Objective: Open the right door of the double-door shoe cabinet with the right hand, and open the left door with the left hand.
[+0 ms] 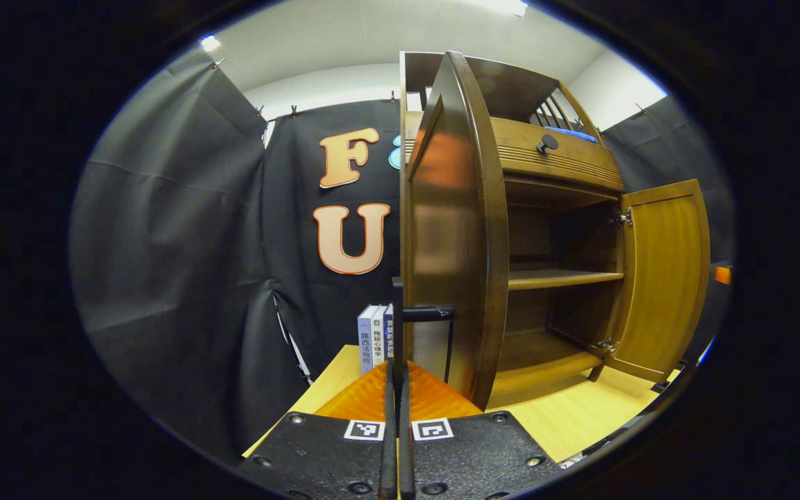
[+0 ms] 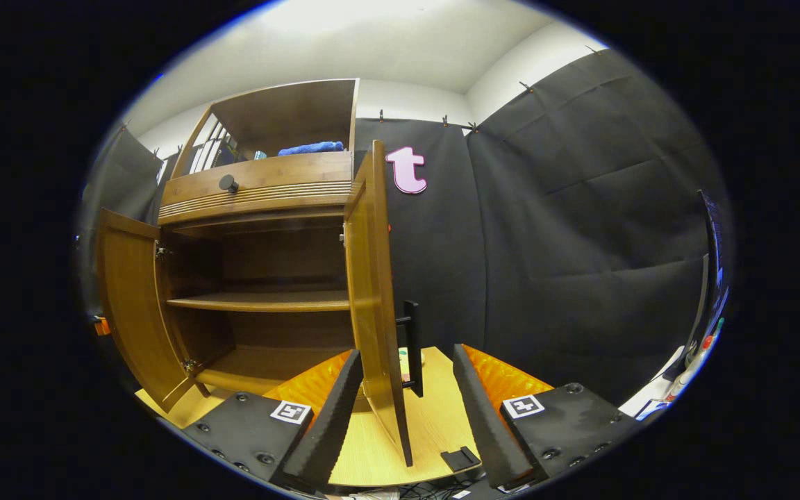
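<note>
The left gripper [image 1: 396,389] has its jaws pressed together, the two dark fingers [image 1: 389,444] meeting in a thin seam with nothing visibly between them. Just ahead of the tips stands the black handle [image 1: 428,314] of the left door [image 1: 452,229], and the door itself rises immediately beyond and to the right of the jaws, swung out edge-on from the shoe cabinet [image 1: 553,167]. Left of the tips, a few books [image 1: 374,337] stand on the wooden table [image 1: 580,423]. Far to the right of the jaws the right door [image 1: 664,278] hangs wide open, showing the shelf [image 1: 560,278] inside

The right gripper [image 2: 400,389] has its jaws spread wide, gripping nothing. The right door [image 2: 372,292] stands between the fingers [image 2: 327,417], edge toward the camera, closer to the left-hand one and touching neither so far as can be seen. Its black handle [image 2: 412,347] sits on the door's outer face, in the gap just beyond the tips. Left of the jaws the cabinet [image 2: 261,187] stands open, its shelf [image 2: 261,301] bare, the left door [image 2: 129,305] swung out at the far side, and a blue cloth [image 2: 311,148] lies on top
</note>
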The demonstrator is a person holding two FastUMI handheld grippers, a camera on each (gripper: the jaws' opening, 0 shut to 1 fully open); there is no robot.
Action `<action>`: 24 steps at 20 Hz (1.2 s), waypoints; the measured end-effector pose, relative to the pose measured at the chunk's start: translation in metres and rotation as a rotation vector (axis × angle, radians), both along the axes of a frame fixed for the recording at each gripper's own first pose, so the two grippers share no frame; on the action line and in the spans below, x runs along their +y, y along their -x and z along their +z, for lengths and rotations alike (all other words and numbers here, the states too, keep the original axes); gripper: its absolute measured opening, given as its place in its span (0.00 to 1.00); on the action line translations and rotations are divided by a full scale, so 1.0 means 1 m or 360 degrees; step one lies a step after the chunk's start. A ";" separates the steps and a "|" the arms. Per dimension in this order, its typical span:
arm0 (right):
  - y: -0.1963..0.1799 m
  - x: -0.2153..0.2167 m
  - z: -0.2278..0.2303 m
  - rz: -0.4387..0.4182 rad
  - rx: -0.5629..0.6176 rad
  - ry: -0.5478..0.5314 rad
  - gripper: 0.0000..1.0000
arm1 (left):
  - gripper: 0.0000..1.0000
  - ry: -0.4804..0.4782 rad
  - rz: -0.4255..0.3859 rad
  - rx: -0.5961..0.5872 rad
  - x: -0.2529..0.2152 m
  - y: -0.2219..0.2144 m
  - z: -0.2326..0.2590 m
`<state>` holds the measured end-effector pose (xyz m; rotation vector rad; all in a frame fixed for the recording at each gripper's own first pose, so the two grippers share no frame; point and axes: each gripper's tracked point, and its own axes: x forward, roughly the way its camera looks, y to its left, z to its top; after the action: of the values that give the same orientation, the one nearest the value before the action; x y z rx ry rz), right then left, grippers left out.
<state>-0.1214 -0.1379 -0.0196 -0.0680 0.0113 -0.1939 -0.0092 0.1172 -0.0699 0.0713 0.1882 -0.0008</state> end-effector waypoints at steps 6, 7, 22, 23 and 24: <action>-0.001 0.008 0.001 0.0007 0.0000 0.0011 0.78 | 0.00 0.0021 -0.0039 0.0000 0.011 0.001 -0.001; 0.000 0.009 0.002 0.0006 0.0001 0.0013 0.78 | 0.00 0.0028 -0.0043 0.0000 0.012 -0.001 0.000; 0.002 0.003 0.005 0.0005 0.0000 0.0010 0.78 | 0.01 0.0121 0.0050 0.0060 0.026 0.020 0.001; 0.001 0.003 0.005 0.0011 0.0000 0.0009 0.79 | 0.01 0.0103 0.0070 0.0057 0.025 0.026 0.004; 0.000 0.004 0.005 0.0018 0.0001 0.0007 0.79 | 0.01 0.0080 0.0084 0.0043 0.023 0.032 0.008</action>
<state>-0.1218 -0.1343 -0.0149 -0.0728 0.0113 -0.1824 -0.0413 0.1406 -0.0618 0.0163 0.2171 0.0462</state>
